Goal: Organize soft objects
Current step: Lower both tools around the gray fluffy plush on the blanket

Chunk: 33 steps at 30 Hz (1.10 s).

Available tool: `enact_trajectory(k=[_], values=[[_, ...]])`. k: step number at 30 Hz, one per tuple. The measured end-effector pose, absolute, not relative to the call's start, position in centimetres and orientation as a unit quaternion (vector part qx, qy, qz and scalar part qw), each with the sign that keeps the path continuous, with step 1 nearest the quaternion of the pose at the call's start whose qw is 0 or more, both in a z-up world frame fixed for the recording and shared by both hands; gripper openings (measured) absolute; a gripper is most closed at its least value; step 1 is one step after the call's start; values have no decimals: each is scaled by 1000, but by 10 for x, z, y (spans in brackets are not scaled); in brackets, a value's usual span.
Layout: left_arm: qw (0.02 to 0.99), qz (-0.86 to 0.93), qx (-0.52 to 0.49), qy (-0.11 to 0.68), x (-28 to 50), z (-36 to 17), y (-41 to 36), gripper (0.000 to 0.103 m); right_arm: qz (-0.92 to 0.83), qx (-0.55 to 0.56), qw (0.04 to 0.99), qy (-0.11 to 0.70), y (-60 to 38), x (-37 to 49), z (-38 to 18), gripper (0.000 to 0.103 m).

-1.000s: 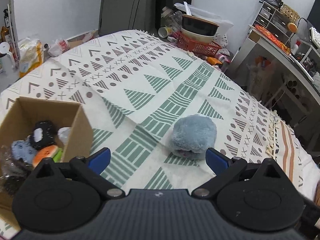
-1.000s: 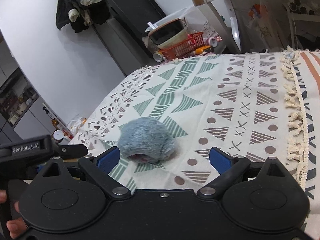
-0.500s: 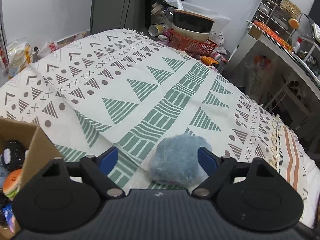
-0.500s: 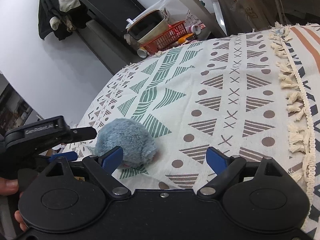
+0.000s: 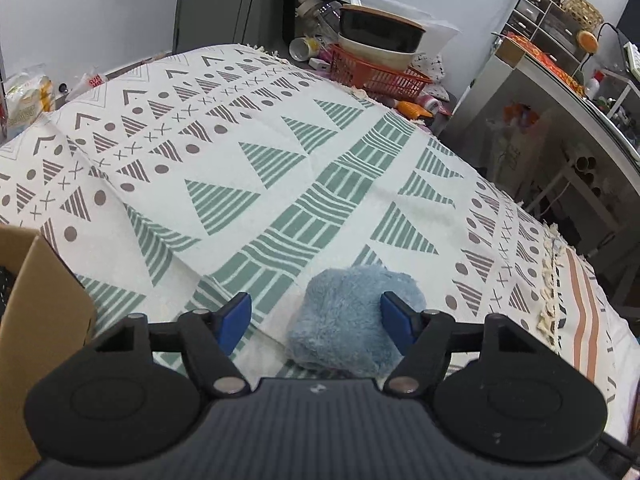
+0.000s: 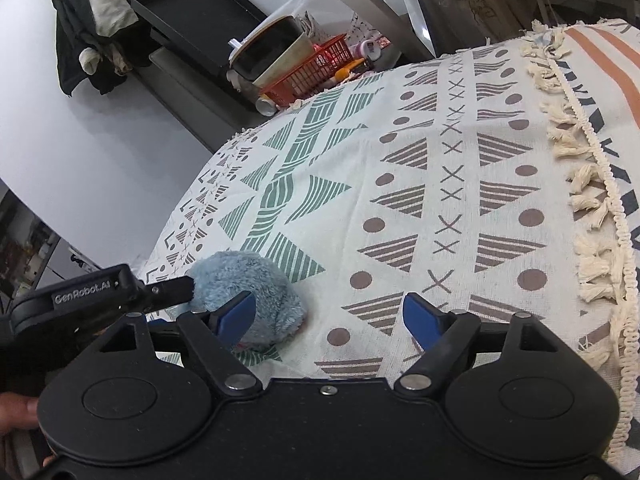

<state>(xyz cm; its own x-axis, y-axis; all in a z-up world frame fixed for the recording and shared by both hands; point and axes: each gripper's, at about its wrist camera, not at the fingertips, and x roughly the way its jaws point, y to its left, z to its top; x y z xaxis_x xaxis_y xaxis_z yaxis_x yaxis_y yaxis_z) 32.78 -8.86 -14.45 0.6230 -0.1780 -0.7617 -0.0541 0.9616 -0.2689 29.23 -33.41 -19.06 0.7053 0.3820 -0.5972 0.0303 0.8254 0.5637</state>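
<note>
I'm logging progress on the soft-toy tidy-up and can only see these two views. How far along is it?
Done: cannot be judged, since the cardboard box at the left edge does not show its contents here. In hand: the open left claw straddles the fluffy blue toy on the patterned blanket, not yet closed on it. The right claw is open and empty. Left: grip the toy and move it, presumably to the box.

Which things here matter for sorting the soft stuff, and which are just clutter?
Part of the job:
- fluffy blue plush, lying on the patterned blanket
- cardboard box at the left
- left gripper, open around the plush
- right gripper, open

Just lying about:
- red basket with stacked bowls
- desk
</note>
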Motion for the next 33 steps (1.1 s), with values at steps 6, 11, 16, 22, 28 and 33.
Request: enact_trajectory(k=[6,11,16,22,28,33], values=[[888,-41,-129,439,319,-144,-90,70,103,280,880,371,-334,291,-189,80],[881,-54,-119,455,309,-145,-92,70,106,279,880,371,-332,290,-187,80],[874,-60,-113,469,298,-147,-95,70,113,280,878,372,-331,288,-185,80],[877,-70,-99,465,281,-134,-96,70,118,283,875,376,-329,288,-184,80],[888,-62,-110,442,278,-118,-87,70,132,279,876,370,-324,283,-178,80],[895,-46,-116,429,298,-111,-84,70,136,271,876,375,-320,283,-179,80]])
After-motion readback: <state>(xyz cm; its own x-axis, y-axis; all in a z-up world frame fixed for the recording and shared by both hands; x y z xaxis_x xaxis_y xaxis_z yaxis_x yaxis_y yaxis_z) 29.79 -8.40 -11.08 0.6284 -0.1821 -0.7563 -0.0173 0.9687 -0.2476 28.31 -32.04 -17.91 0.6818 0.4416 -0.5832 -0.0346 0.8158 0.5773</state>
